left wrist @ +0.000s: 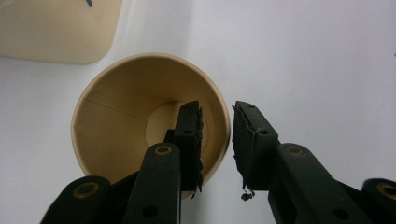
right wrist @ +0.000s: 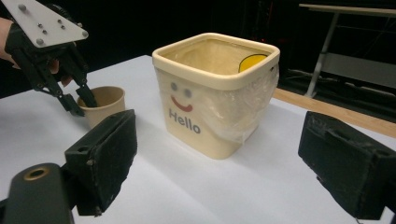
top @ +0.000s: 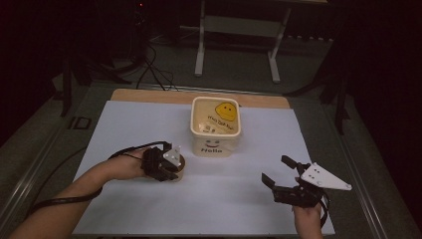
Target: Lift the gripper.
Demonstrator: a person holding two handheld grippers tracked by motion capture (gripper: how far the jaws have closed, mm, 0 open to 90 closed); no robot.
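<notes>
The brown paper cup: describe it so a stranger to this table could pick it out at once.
On the white table sheet stands a cream square plastic bin printed "Hello" with a smiley face. To its front left, where the left gripper has one jaw inside the rim and one outside, is the brown paper cup. It is round, small, plain and empty, unlike the bin.
</notes>
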